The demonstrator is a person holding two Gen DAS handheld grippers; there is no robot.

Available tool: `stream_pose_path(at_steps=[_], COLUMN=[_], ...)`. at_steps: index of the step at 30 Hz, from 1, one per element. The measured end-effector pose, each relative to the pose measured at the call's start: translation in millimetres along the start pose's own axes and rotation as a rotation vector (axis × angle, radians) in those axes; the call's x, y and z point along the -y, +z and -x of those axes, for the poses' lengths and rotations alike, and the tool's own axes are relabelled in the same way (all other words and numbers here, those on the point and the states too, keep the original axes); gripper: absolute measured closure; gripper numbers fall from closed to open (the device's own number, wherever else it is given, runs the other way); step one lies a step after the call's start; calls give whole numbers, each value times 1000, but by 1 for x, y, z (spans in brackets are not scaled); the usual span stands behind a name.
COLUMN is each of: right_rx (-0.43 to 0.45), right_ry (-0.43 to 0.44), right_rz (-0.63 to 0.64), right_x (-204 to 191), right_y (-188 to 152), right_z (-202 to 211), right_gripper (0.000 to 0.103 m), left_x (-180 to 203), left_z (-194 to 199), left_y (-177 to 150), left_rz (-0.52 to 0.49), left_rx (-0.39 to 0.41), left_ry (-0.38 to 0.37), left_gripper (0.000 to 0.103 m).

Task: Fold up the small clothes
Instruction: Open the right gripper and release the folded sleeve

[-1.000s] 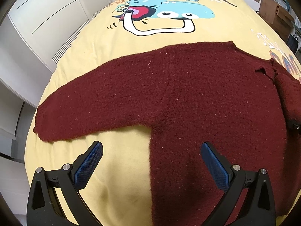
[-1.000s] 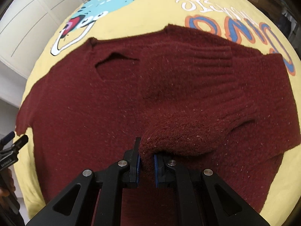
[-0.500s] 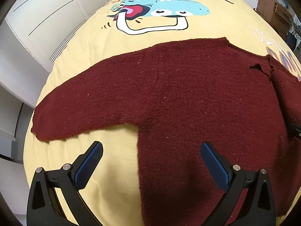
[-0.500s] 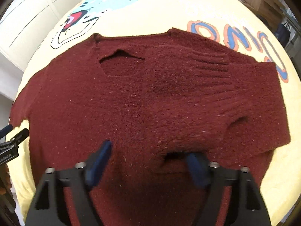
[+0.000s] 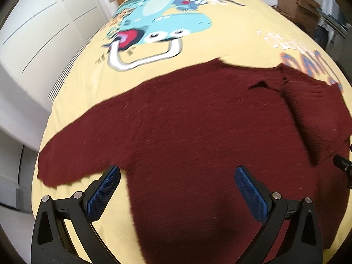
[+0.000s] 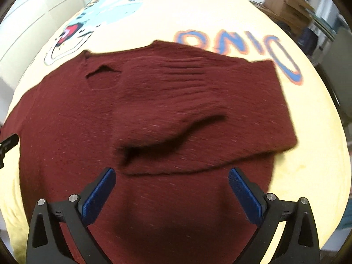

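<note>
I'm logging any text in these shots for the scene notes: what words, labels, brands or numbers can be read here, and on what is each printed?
"DINO": big blue letters outlined in orange on the yellow bedspread, beyond the sweater; in the right wrist view they read upside down.
Small white lettering on the bedspread above it, left wrist view: too blurred to read.
Small white marking on the other gripper's tip: too small to read.
Sweater: no text visible.

Right gripper point(image 6: 171, 189) fingers now spread, off the sweater's folded sleeve point(image 6: 198, 114) (formerly pinched).

Left tool point(image 5: 177, 181) spread wide and empty, right tool point(image 6: 171, 183) likewise, both hovering
</note>
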State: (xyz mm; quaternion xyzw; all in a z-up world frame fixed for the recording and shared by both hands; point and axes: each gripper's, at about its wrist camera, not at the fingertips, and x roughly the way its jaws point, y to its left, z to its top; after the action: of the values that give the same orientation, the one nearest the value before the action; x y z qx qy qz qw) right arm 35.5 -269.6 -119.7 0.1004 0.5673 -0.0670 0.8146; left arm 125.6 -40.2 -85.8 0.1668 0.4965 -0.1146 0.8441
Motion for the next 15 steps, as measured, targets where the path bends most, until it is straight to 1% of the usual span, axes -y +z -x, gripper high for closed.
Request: stream_pose_path(at_steps=[3, 9, 15], right_rx=[11, 20, 31], right_ry=[-16, -33, -37], right_rz=[-36, -106, -170], right_x=[21, 58, 93], right_y=[-5, -21, -32], right_z=[5, 11, 14], right_gripper=[1, 1, 1], left_x=[27, 84, 133], left_z=[7, 13, 8], left_y=[10, 24, 28], left_rz=[-45, -157, -244], left_rx=[22, 69, 66], left_ry=[-22, -33, -67], left_gripper=[1, 1, 1])
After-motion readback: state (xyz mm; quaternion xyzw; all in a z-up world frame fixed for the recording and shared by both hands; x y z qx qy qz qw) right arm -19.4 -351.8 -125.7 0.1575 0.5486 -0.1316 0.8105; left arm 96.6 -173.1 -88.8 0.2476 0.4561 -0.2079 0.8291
